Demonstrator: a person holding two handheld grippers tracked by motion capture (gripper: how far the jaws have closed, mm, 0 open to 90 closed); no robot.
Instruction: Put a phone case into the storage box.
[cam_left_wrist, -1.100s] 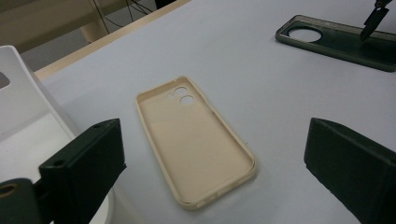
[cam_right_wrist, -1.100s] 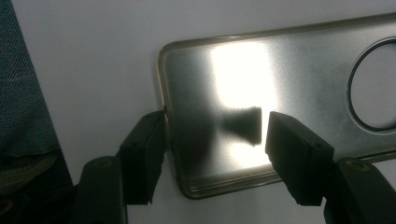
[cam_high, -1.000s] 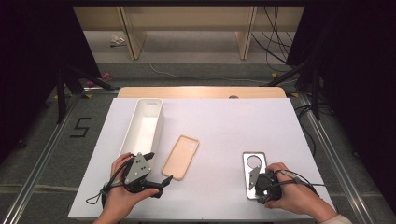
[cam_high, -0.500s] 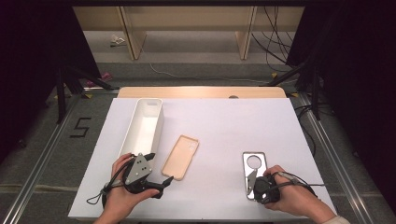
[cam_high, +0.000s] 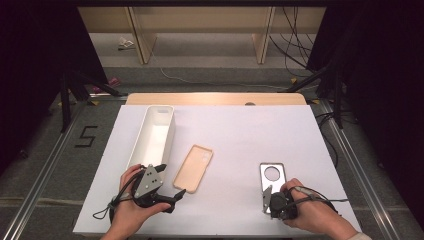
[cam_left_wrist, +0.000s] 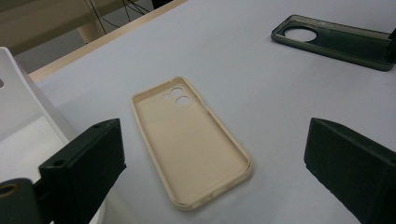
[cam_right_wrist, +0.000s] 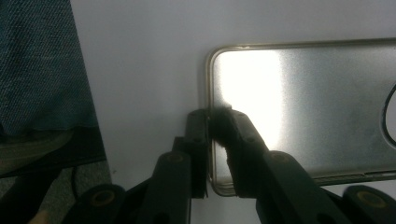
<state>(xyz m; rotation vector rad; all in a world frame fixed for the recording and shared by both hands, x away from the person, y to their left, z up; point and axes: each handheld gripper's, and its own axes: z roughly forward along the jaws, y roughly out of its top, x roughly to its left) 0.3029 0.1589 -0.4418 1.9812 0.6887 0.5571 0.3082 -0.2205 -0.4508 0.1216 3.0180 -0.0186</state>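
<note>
Table cover was pale lavender-white, plain, no pattern. My right gripper was black; grey phone case between its jaws had dull metallic sheen, thin gold-tinted rim. Other phone case was plain beige-tan. Tray was white. My left gripper was black under grey plate. Floor marking "5" was black on grey carpet.

Bright table, dark surroundings

Overhead light evenly floods the white tabletop; strong glare whitens the grey phone case in the right gripper view, where the near jaws blur softly.
</note>
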